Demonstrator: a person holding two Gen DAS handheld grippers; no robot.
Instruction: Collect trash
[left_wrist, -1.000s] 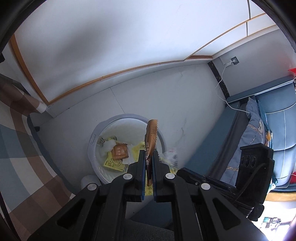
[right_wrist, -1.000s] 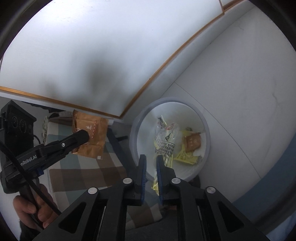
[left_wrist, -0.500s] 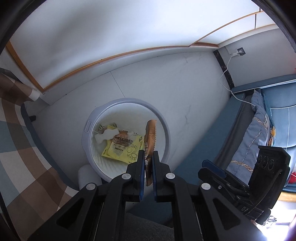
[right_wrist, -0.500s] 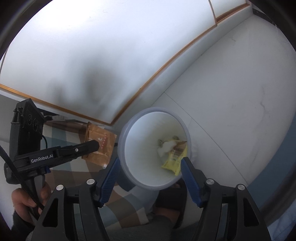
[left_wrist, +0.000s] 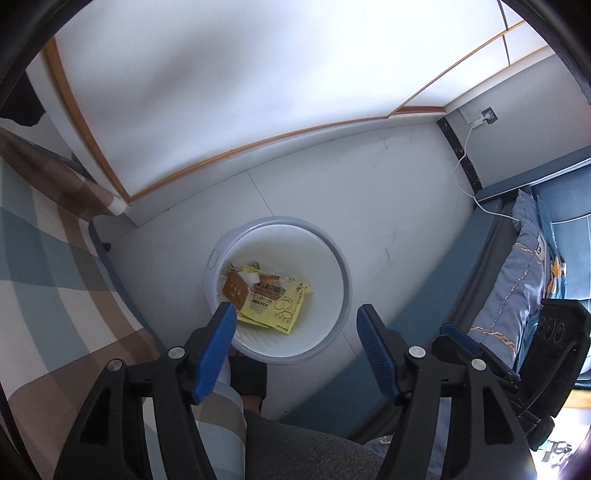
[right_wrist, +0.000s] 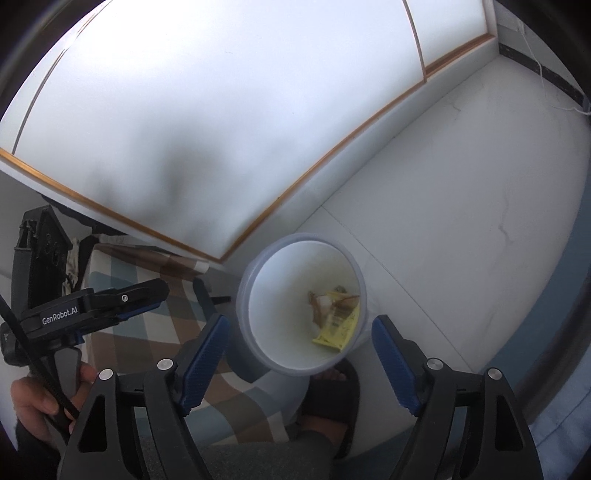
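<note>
A white round trash bin stands on the floor below both grippers; it also shows in the right wrist view. Inside lie a yellow wrapper, a brown wrapper and white crumpled paper. The yellow wrapper shows in the right wrist view too. My left gripper is open and empty above the bin. My right gripper is open and empty above the bin's near rim. The left gripper's body appears at the left of the right wrist view.
A plaid blanket covers the bed on the left. A blue sofa with a patterned cushion lies on the right. A white cable runs from a wall socket. My foot in a black slipper is beside the bin.
My left gripper opened and the brown wrapper dropped into the bin. My right gripper opened earlier, dropping its clear wrapper, and stays open. Both rose slightly above the bin.
</note>
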